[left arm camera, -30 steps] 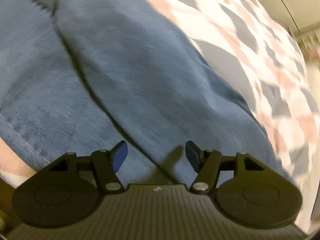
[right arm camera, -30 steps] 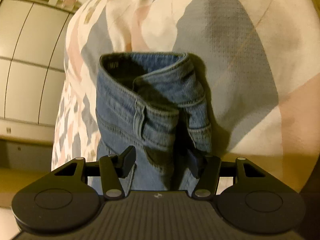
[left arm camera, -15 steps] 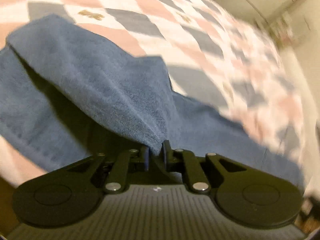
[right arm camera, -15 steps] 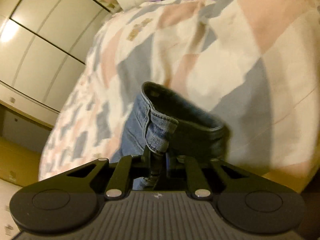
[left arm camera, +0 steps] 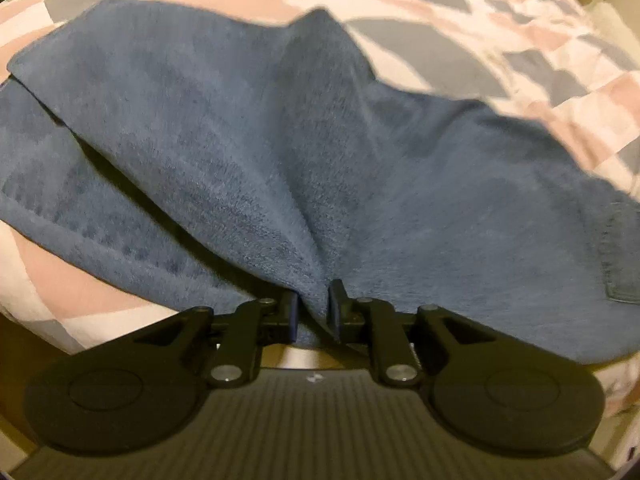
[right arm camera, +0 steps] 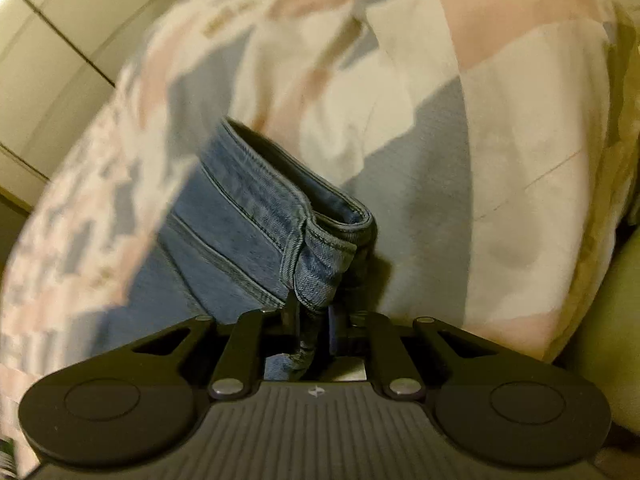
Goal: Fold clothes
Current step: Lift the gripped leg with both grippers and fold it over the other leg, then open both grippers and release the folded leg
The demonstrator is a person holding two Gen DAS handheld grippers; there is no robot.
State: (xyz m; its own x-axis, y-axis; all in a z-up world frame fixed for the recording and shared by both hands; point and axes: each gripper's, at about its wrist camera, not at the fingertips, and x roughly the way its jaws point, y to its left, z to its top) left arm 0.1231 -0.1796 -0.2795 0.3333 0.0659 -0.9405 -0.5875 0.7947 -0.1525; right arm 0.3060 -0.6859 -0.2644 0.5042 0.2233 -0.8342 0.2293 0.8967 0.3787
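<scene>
Checked bedding in pink, grey and white carries everything, with pale cupboard doors (right arm camera: 60,80) beyond the bed's far side. Nearest the left wrist camera, the left gripper (left arm camera: 313,312) is closed down to a narrow gap, pinching a fold of the jeans (left arm camera: 280,152). From that pinch the denim fans upward and away, tented over a lower layer that lies on the bed (left arm camera: 460,44). Nearest the right wrist camera, the right gripper (right arm camera: 313,322) is likewise nearly closed, clamped on the jeans' waistband (right arm camera: 280,216) at its doubled, stitched edge. The waistband stands up off the bedding just beyond the fingers.

Both holds are small bites of thick cloth. I judge that heavy denim could slide out if either side is pulled hard or the two move unevenly, which would skew the fold or drag the lower layer out of line.

No containers are in view.
</scene>
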